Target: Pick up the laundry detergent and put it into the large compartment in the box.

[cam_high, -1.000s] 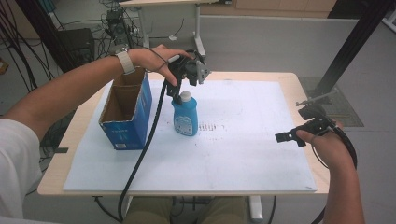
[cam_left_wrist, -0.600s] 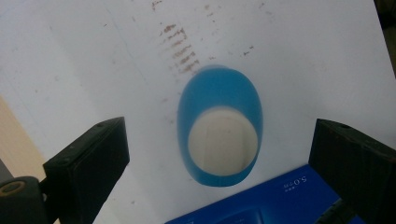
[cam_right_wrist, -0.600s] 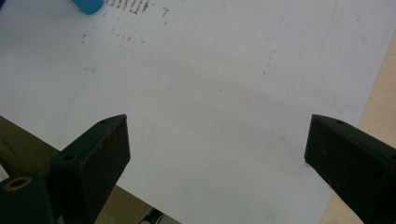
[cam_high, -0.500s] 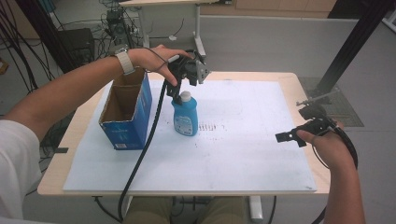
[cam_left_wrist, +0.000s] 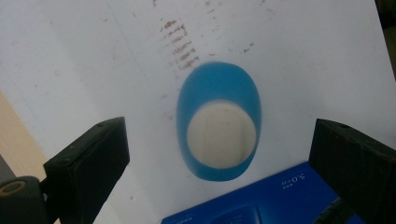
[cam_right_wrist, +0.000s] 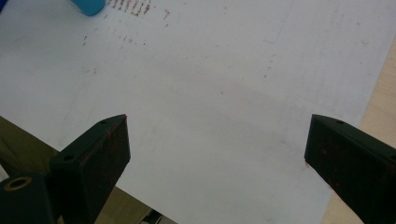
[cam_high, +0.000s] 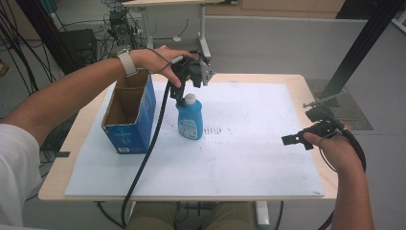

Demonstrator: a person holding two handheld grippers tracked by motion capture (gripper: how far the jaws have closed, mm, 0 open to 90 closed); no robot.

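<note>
A blue bottle (cam_high: 189, 120) with a white cap stands upright on the white sheet (cam_high: 249, 143), just right of an open blue cardboard box (cam_high: 128, 115). My left gripper (cam_high: 186, 88) hovers directly above the bottle's cap. The left gripper view looks straight down on the bottle (cam_left_wrist: 219, 121), which lies between the wide-open jaws without touching them; the left gripper (cam_left_wrist: 219, 161) is open. My right gripper (cam_high: 299, 138) is held low over the right side of the sheet. Its jaws stand wide apart over bare sheet, so the right gripper (cam_right_wrist: 217, 149) is open and empty.
The box's blue top edge (cam_left_wrist: 261, 198) lies close under the left gripper. A black cable (cam_high: 143, 158) trails from the left gripper across the sheet to the table's front edge. The bottle's base (cam_right_wrist: 88, 6) sits at the far top left of the right gripper view.
</note>
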